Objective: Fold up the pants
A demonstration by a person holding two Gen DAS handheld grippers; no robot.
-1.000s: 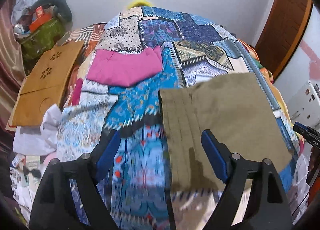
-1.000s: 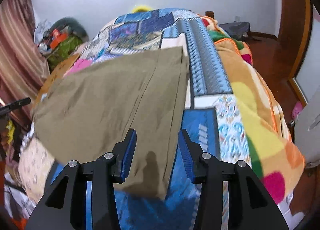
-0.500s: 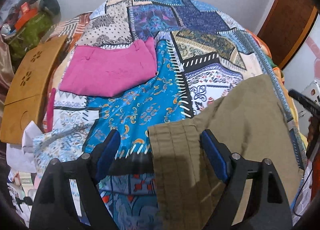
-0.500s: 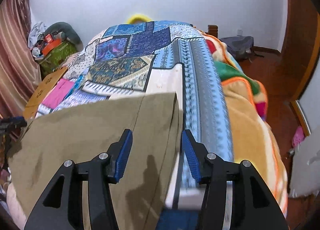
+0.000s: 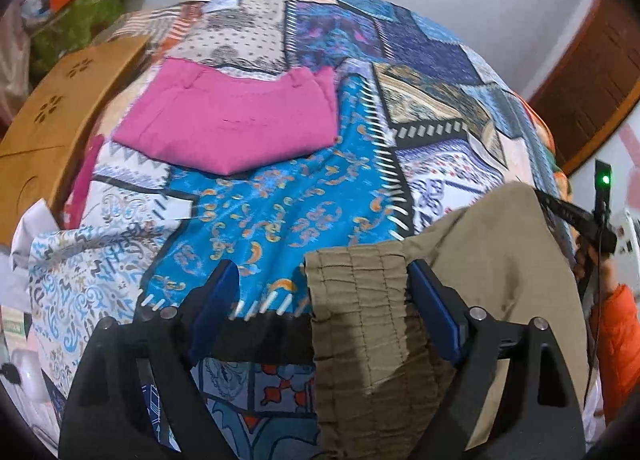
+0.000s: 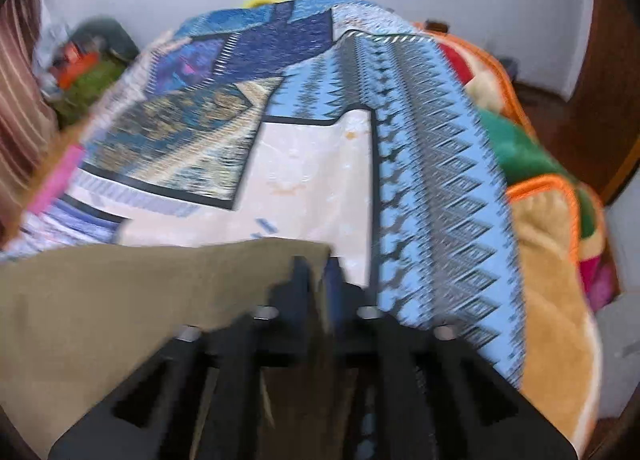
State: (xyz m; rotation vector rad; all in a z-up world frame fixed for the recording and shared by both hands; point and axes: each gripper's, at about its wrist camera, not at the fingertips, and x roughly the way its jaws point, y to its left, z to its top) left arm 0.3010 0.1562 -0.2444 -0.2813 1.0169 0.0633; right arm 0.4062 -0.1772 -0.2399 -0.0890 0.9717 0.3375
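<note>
Olive-brown pants (image 5: 472, 260) lie on a patchwork bedspread (image 5: 280, 220). In the left wrist view my left gripper (image 5: 324, 292) is open, and the gathered waistband (image 5: 360, 300) lies between its blue pads, nearer the right pad. In the right wrist view, which is blurred, my right gripper (image 6: 318, 272) is shut on the far right corner of the pants (image 6: 160, 280). The right gripper's body also shows at the right edge of the left wrist view (image 5: 592, 220).
Folded pink pants (image 5: 232, 124) lie on the bed at the back left. A wooden board (image 5: 44, 128) leans at the left edge. An orange-trimmed blanket (image 6: 540, 220) hangs off the bed's right side. A wooden door (image 5: 592, 72) stands at the right.
Both grippers moved forward over the pants. The right gripper went from open to shut on the pants' far corner. The waistband now lies between the left gripper's open pads.
</note>
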